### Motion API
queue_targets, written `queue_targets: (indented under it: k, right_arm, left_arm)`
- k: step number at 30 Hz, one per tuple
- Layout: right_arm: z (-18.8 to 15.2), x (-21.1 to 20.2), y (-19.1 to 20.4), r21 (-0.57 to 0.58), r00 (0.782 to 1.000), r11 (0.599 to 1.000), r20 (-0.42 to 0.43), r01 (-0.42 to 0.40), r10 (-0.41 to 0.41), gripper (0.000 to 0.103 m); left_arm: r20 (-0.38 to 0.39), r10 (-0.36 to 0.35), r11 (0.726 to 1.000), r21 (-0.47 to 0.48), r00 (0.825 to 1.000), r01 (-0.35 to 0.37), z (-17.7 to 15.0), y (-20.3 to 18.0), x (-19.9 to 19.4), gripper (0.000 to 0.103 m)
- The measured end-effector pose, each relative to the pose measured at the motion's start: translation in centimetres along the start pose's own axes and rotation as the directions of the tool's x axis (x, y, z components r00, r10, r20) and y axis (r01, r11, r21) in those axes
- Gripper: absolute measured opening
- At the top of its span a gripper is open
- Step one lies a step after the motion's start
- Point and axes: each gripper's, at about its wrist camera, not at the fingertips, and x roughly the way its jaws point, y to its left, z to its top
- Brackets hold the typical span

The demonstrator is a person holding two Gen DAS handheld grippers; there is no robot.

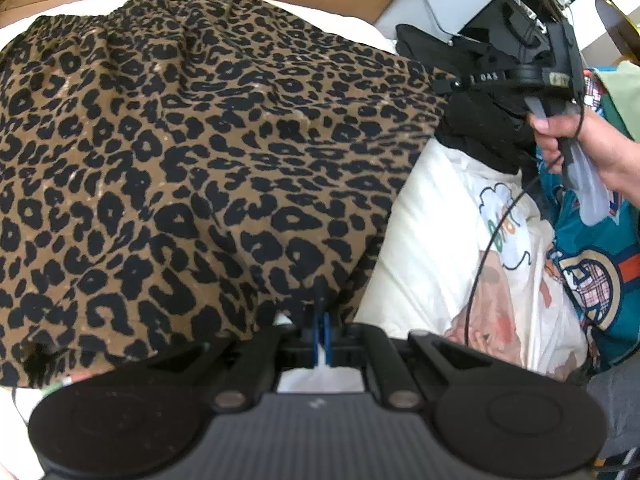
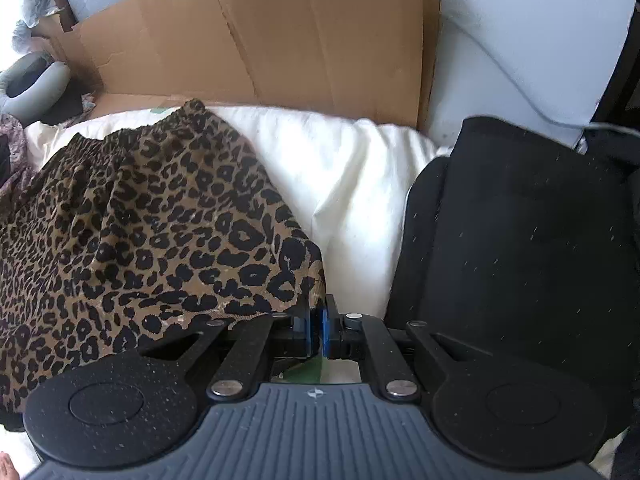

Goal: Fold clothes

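White bedding [image 2: 344, 168], leopard skirt [image 2: 140, 220] hem clamped in left tool [image 1: 322, 332] and right tool [image 2: 316, 320]

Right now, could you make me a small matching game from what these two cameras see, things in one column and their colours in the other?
Things:
1. skirt
2. cardboard sheet
3. bedsheet
4. folded garment right of the skirt

Colours:
A. white
B. black
C. plain brown
D. leopard print

Pairs: 1-D, 2-C, 3-A, 4-B
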Motion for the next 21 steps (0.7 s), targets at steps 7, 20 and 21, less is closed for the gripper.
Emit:
queue_targets:
  k: [7,20,21]
  right_arm:
    - [0.5,0.2,0.6,-0.008,0.997,0.997,0.002,0.071,-0.071,0.004]
    - [0.6,-1.7,1.6,0.013,0.984,0.984,-0.004,0.179,-0.179,0.011]
    - [0.7,-2.0,1.9,0.016,0.986,0.986,0.002,0.168,-0.168,0.011]
  left_arm:
    - [-0.002,-0.070,0.997,0.015,0.998,0.070,0.0,-1.0,1.8,0.005]
    - [0.053,-0.062,0.997,-0.037,0.997,0.064,-1.6,0.4,-1.3,0.017]
    - [0.064,-0.044,0.998,-0.050,0.997,0.047,-1.7,0.9,-1.9,0.018]
